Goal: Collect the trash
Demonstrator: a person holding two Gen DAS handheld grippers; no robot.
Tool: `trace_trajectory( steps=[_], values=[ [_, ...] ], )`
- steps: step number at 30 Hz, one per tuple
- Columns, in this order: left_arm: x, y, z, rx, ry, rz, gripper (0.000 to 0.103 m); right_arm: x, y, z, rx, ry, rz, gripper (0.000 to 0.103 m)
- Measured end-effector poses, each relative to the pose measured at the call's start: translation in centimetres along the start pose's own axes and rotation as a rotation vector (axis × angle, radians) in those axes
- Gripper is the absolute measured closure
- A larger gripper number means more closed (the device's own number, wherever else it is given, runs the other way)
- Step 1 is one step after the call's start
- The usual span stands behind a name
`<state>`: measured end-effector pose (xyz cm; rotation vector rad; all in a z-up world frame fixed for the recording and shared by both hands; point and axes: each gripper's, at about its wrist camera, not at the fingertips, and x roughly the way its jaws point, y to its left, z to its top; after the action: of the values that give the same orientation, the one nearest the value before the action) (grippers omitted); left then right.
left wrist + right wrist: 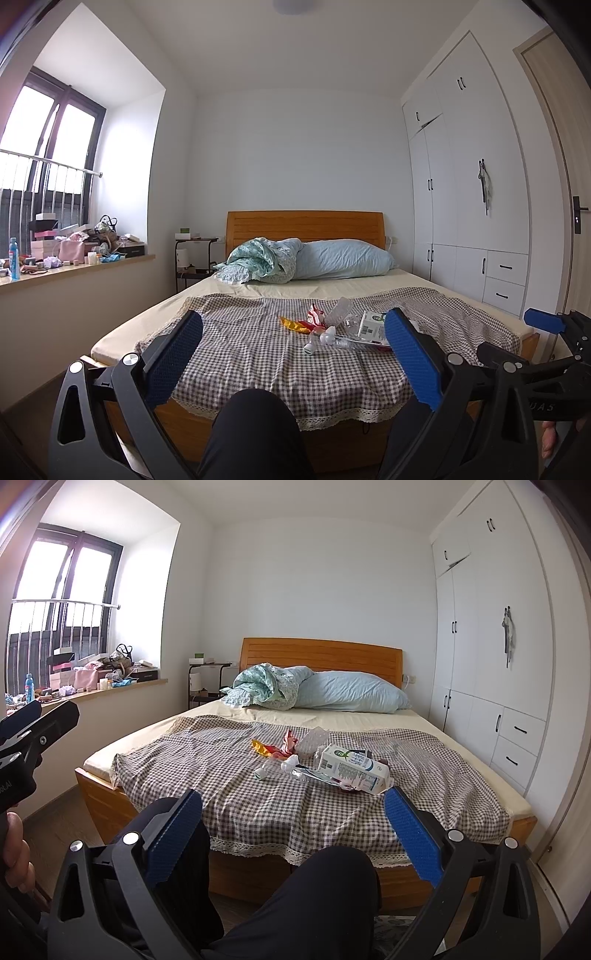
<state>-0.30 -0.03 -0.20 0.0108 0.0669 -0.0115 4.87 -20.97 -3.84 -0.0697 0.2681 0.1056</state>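
A heap of trash lies on the checked cloth (258,805) spread over the bed. It holds a white milk carton (354,770), a crushed clear plastic bottle (312,740), red and yellow snack wrappers (271,749) and a small white bottle (275,768). The same heap shows in the left wrist view: carton (371,325), wrappers (301,323), clear bottle (340,310). My left gripper (295,354) is open and empty, held short of the bed's foot. My right gripper (293,834) is also open and empty, its right finger just below the carton in view.
A person's dark-trousered knees (325,893) sit between me and the bed's wooden foot (258,871). A blue pillow (354,692) and bunched blanket (262,686) lie at the headboard. A cluttered windowsill (92,679) is left, white wardrobes (495,646) right. The other gripper (546,354) shows at right.
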Motion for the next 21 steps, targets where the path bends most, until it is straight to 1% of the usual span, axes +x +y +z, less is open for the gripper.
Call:
trace_trajectory(
  steps=[3, 5, 9, 14, 18, 21],
  values=[
    [1.0, 0.5, -0.2, -0.016, 0.046, -0.025, 0.007, 0.5, -0.3, -0.1, 0.016, 0.009, 0.001, 0.008],
    [1.7, 1.0, -0.2, -0.035, 0.057, -0.017, 0.007, 0.8, -0.4, -0.1, 0.010, 0.012, -0.003, 0.008],
    [4.0, 1.7, -0.2, -0.036, 0.072, -0.008, 0.007, 2.1, -0.1, 0.2, -0.050, -0.005, -0.035, 0.008],
    [8.6, 2.2, -0.8, -0.029, 0.091, 0.015, 0.007, 5.9, -0.9, 0.5, -0.055, 0.004, -0.038, 0.008],
    [13.1, 2.5, -1.9, -0.032, 0.135, 0.018, 0.007, 9.5, -1.2, 0.3, -0.068, 0.017, -0.032, 0.008],
    [16.4, 2.6, -2.3, -0.040, 0.161, 0.014, 0.007, 12.3, -1.3, 0.4, -0.083, 0.039, -0.049, 0.008]
  ],
)
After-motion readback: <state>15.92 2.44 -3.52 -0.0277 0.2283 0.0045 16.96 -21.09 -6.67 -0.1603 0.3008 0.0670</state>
